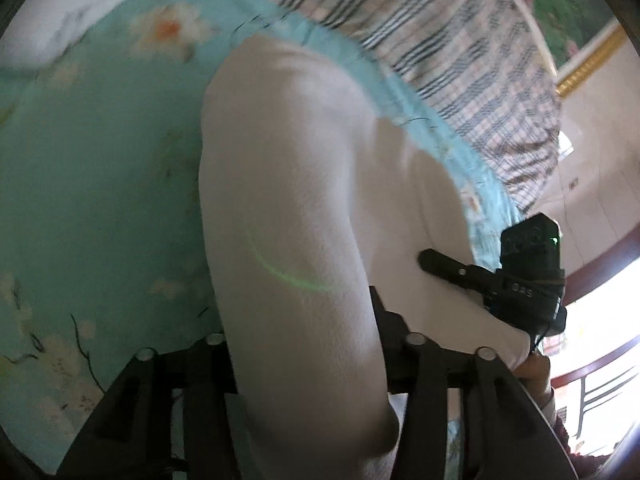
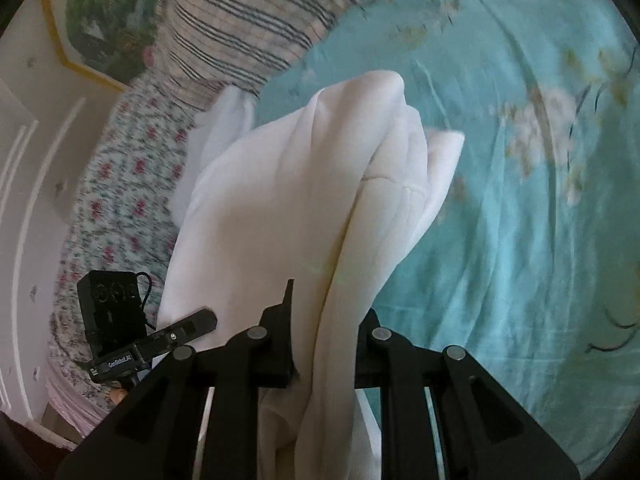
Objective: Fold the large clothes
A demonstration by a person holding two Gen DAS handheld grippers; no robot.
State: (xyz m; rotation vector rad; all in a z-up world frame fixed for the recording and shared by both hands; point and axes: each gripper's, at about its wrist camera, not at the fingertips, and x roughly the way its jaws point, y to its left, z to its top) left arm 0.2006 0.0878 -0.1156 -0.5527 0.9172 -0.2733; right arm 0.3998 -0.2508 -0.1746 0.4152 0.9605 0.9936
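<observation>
A large white garment (image 1: pixel 304 208) hangs bunched over a teal floral bedsheet (image 1: pixel 100 200). My left gripper (image 1: pixel 312 344) is shut on the white garment, which drapes over and hides its fingertips. In the right wrist view the same white garment (image 2: pixel 296 200) rises in thick folds from my right gripper (image 2: pixel 328 320), which is shut on it. The right gripper also shows in the left wrist view (image 1: pixel 520 272), pressed against the cloth's right edge. The left gripper shows at the lower left of the right wrist view (image 2: pixel 176 332).
A striped plaid blanket (image 1: pixel 460 48) lies along the far side of the bed. A floral quilt (image 2: pixel 120 184) lies at the left of the right wrist view. A framed picture (image 2: pixel 100 20) hangs on the wall. A window with a railing (image 1: pixel 600 380) is at the right.
</observation>
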